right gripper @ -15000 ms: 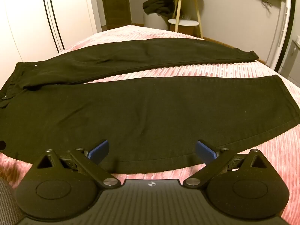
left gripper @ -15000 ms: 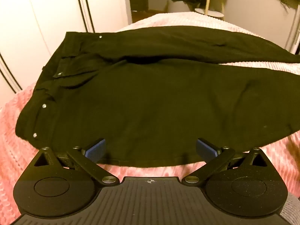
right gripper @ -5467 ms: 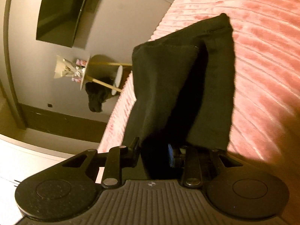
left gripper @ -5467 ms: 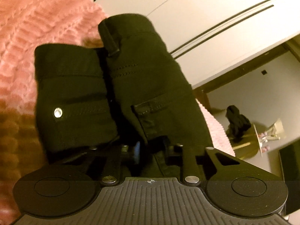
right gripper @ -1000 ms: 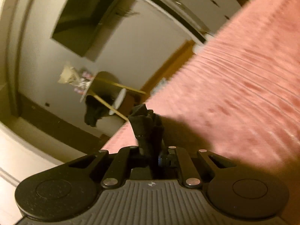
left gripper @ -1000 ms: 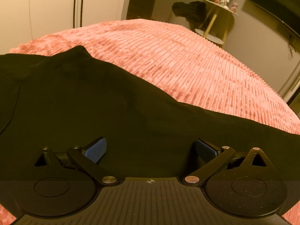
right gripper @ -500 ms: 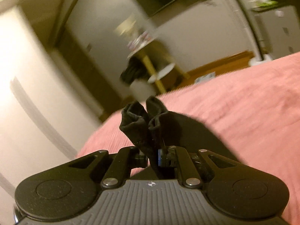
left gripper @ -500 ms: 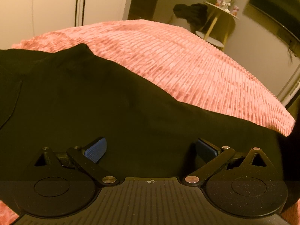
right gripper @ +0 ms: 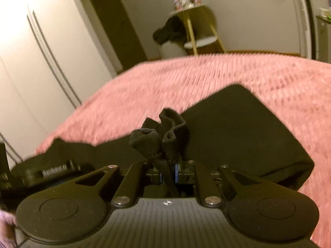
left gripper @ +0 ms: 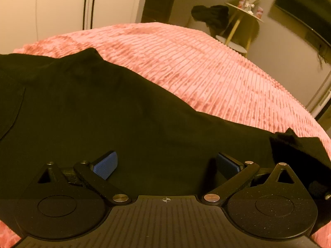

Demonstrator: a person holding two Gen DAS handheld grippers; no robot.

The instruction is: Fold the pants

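Observation:
The black pants [left gripper: 115, 111] lie on the pink bedspread [left gripper: 206, 62], legs laid together. My left gripper [left gripper: 165, 165] is open, its blue pads [left gripper: 105, 163] wide apart, low over the pants with nothing between them. My right gripper [right gripper: 168, 175] is shut on the bunched hem end of the pants [right gripper: 161, 136], held above the folded-over cloth [right gripper: 238, 128]. The bunched hem and right gripper edge show at the right of the left wrist view [left gripper: 289, 142]. The left gripper's body [right gripper: 51, 172] shows at the lower left of the right wrist view.
White wardrobe doors [right gripper: 41, 47] stand to the left. A small gold-legged side table [right gripper: 194, 16] with a dark garment [right gripper: 169, 33] draped on it stands beyond the bed. The bedspread [right gripper: 269, 78] stretches beyond the pants.
My right gripper has carried the hem end leftward over the pants towards the left gripper, and the fold now shows beneath it. My left gripper has stayed open and almost still.

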